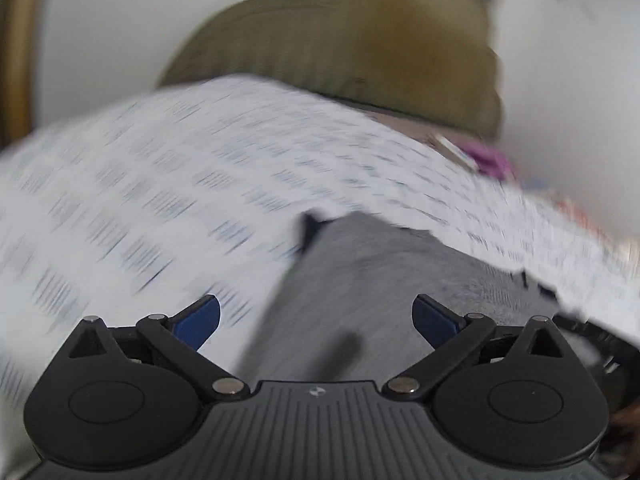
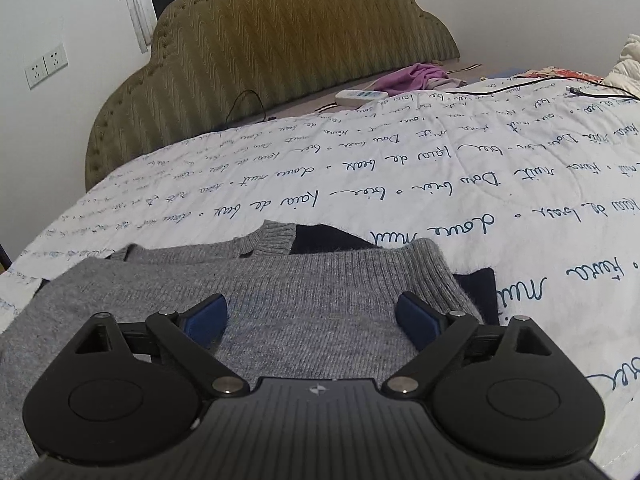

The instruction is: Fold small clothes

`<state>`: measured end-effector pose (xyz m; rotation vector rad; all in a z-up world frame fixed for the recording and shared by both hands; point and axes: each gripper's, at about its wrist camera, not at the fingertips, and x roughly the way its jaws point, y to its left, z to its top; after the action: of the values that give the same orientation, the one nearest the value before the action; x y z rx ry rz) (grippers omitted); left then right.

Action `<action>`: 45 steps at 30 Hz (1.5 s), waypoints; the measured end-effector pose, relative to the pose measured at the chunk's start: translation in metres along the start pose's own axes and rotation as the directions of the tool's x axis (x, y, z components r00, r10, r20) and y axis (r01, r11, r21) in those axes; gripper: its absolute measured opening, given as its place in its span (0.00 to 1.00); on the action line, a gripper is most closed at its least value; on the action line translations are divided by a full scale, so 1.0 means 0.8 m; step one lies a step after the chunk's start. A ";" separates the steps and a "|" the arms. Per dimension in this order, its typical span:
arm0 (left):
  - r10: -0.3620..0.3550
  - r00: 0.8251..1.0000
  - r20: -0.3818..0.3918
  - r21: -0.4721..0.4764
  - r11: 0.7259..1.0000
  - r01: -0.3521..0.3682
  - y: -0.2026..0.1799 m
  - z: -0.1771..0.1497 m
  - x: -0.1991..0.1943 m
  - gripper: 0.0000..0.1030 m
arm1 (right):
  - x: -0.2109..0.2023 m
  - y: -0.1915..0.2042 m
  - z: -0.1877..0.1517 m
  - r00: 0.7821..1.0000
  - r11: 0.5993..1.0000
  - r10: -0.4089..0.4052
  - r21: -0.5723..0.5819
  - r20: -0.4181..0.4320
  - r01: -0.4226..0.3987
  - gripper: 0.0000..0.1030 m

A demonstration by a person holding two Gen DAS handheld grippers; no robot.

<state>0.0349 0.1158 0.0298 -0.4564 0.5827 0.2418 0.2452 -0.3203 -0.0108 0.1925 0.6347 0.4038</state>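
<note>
A grey knit sweater [image 2: 288,280] lies on the white bedspread with blue script [image 2: 440,168], folded over on itself with a ribbed cuff [image 2: 276,238] on top. A dark navy garment [image 2: 332,236] shows under its far edge. My right gripper [image 2: 312,320] is open and empty just above the sweater. The left wrist view is motion-blurred: my left gripper [image 1: 316,316] is open and empty over the grey sweater [image 1: 360,280], near its left edge.
An olive padded headboard [image 2: 280,40] stands at the far end of the bed. A purple cloth [image 2: 416,76], a white power strip [image 2: 360,96] and black cables [image 2: 560,80] lie near it. White bedding [image 2: 628,64] is piled at the far right.
</note>
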 end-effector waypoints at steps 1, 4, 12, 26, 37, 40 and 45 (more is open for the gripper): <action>-0.013 1.000 -0.025 -0.066 0.998 0.011 0.020 -0.007 -0.009 1.00 | 0.000 0.000 0.000 1.000 1.000 0.003 0.000 -0.001 -0.003 0.91; -0.101 0.991 -0.087 -0.218 0.973 0.080 0.062 -0.027 -0.026 1.00 | 0.000 0.001 0.000 1.000 1.000 0.008 0.000 -0.001 -0.008 0.92; -0.354 0.932 -0.076 -0.473 0.836 0.279 0.075 -0.026 -0.001 0.94 | -0.003 0.001 -0.002 1.000 1.000 0.011 0.012 0.009 -0.011 0.93; -0.171 0.975 -0.141 -0.369 0.923 0.109 0.043 -0.030 0.034 0.12 | -0.003 -0.001 -0.002 1.000 0.999 0.029 0.027 0.008 -0.030 0.98; -0.197 0.980 -0.039 0.099 0.975 0.200 -0.065 -0.033 -0.004 0.07 | 0.016 0.116 0.086 0.912 0.933 0.333 0.225 -0.239 -0.282 0.98; -0.187 0.981 -0.046 0.155 0.969 0.192 -0.079 -0.045 0.003 0.07 | 0.053 0.194 0.096 0.784 0.888 0.460 0.221 -0.416 -0.404 0.94; -0.160 0.986 -0.044 0.192 0.967 0.165 -0.083 -0.051 0.005 0.07 | 0.095 0.316 0.089 0.737 0.905 0.315 -0.046 -0.597 -0.424 0.81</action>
<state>0.0419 0.0385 0.0205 -0.3155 0.5873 0.0203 0.2671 -0.0634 0.0792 0.0135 1.1670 0.9303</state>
